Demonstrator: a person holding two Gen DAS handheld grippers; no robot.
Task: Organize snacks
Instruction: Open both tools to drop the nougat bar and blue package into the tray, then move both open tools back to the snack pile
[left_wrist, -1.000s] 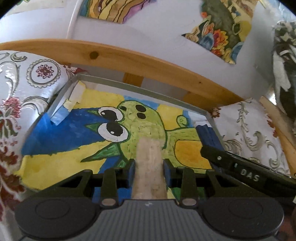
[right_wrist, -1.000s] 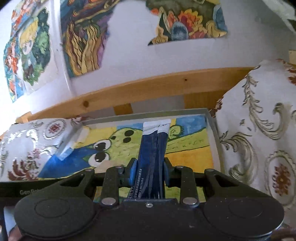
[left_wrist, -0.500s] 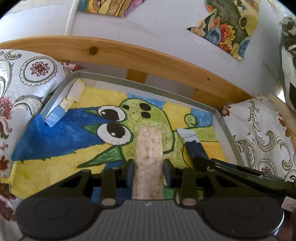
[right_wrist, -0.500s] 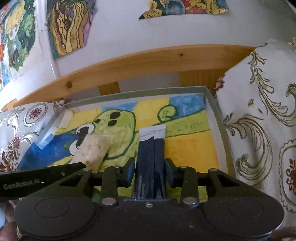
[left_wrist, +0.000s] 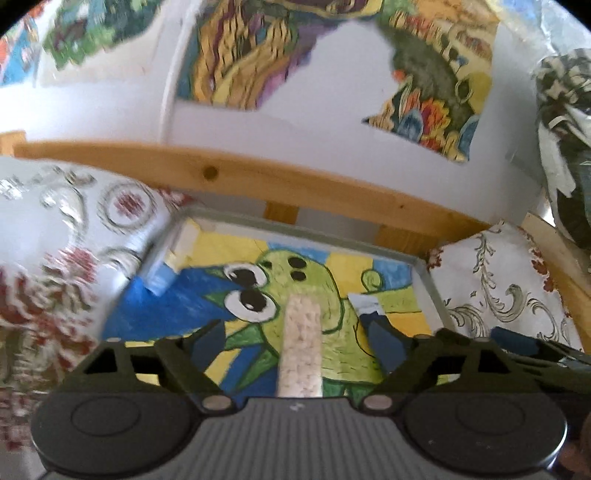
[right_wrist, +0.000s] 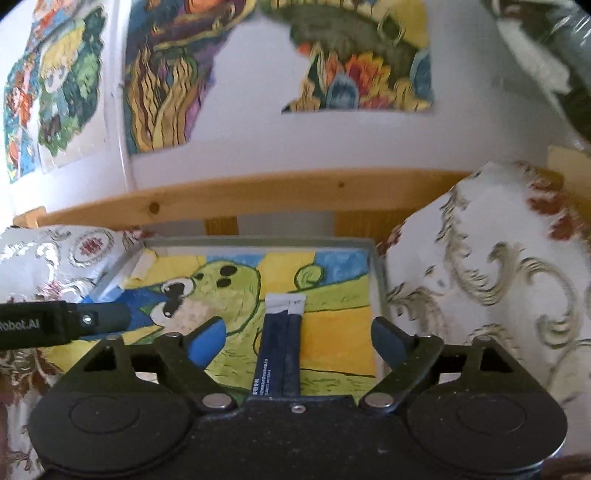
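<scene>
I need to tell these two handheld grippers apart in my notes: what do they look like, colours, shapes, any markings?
Both look alike: black bodies with two round discs, silver pivot screws and angled black linkages ending in blue finger pads. The left gripper has a grey ribbed plate at its middle; the right gripper has a plain black one with a small screw. White lettering ending "Robot.AI" runs along the left gripper's side. No cables or sleeves show.
</scene>
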